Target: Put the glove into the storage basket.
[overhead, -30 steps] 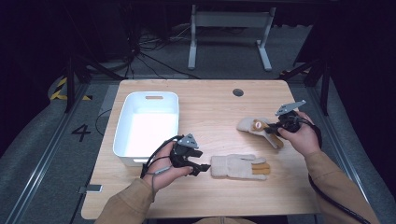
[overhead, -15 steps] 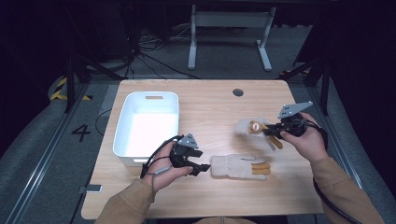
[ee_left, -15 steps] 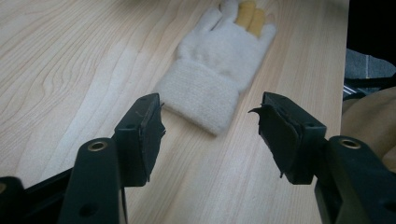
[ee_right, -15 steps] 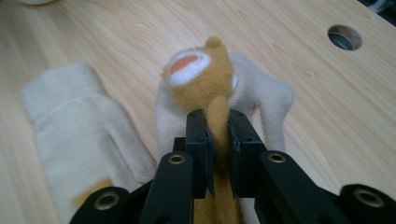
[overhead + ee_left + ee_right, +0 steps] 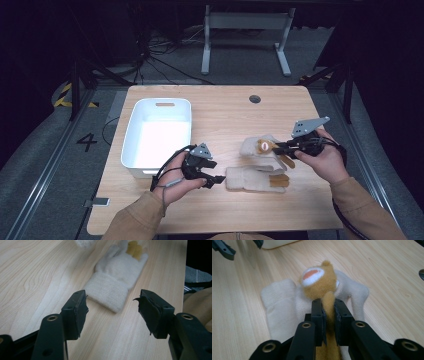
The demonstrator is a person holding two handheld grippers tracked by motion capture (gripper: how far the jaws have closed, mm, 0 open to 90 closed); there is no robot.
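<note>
We see a wooden table (image 5: 225,112) with a white bin (image 5: 157,135) just behind the left gripper (image 5: 212,180) and well apart from the right gripper (image 5: 280,148).

Two cream gloves are here. The flat glove (image 5: 255,178) lies on the table just in front of the left gripper, its cuff toward the jaws and its brown fingertips pointing away. In the left gripper view this glove (image 5: 113,277) is beyond the open jaws, and nothing is between them. The jaws stand rather wide and touch only air.

The second glove (image 5: 260,147) is at the tip of the right gripper, between it and the bin, and it looks lifted and folded. In the right gripper view the jaws are closed tightly on a brown strip of this glove (image 5: 322,287), and the cream body spreads out past the tips over the wood.

The right gripper (image 5: 329,312) has bare table before it and on both sides. The near edge of the table is close behind the left hand (image 5: 172,180). The right hand (image 5: 325,160) is near the right edge.
</note>
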